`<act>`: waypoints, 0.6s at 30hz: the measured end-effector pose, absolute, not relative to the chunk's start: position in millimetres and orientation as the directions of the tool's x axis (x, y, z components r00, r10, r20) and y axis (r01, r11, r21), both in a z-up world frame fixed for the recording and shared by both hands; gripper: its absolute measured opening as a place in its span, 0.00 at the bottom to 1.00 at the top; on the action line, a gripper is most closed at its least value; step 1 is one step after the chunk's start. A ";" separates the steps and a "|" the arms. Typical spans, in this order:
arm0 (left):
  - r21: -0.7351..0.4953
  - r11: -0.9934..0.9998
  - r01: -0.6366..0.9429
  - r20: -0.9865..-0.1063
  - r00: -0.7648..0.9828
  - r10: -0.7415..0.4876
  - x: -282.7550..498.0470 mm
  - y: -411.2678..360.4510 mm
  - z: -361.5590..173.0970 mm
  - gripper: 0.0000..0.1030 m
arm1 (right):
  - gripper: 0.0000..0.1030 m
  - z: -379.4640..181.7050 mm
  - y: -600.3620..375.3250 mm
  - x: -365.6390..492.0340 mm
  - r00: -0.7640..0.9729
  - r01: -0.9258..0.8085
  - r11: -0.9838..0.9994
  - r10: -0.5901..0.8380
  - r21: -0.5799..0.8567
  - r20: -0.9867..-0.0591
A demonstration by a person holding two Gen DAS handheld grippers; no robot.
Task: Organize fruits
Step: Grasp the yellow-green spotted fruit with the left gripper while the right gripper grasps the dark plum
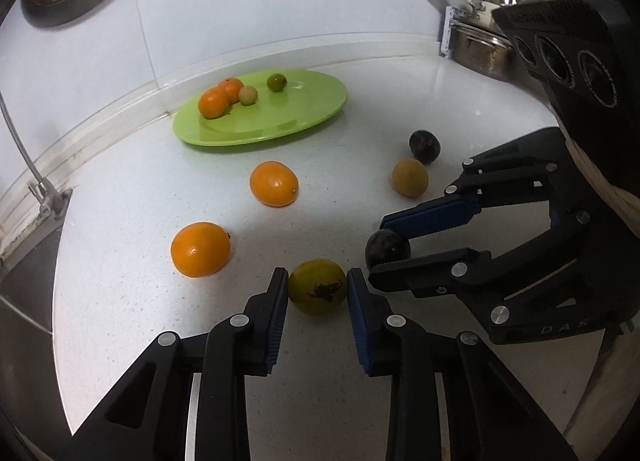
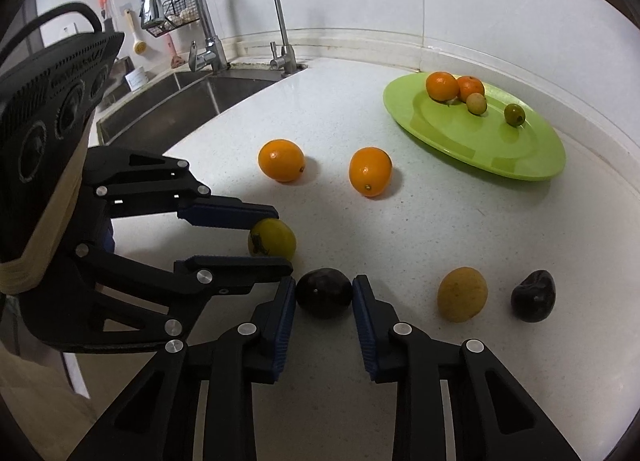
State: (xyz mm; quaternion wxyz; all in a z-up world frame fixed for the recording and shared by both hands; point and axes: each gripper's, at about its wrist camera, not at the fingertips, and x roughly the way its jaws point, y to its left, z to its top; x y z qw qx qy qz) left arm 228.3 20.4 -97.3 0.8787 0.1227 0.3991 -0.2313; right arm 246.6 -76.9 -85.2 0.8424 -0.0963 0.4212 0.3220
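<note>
My left gripper is shut on a yellow-green fruit that rests on the white counter; it also shows in the right wrist view. My right gripper is shut on a dark purple fruit, seen from the left wrist between the right gripper's fingers. A green plate at the back holds two small oranges, a pale fruit and a green fruit.
Two oranges, a tan fruit and another dark fruit lie loose on the counter. A sink with two taps lies left. Pots stand at the back right.
</note>
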 end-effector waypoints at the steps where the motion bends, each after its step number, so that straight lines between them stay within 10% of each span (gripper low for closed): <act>1: 0.028 0.867 0.497 -0.757 0.577 -0.306 228.5 20.6 -95.7 0.29 | 0.29 -84.3 -77.1 245.9 0.442 -0.622 0.776 0.462 0.109 -0.769; 18: -0.007 0.909 0.418 -0.677 0.667 -0.312 225.2 18.5 -43.9 0.29 | 0.29 -31.8 -97.3 236.6 0.574 -0.529 0.840 0.458 0.119 -0.679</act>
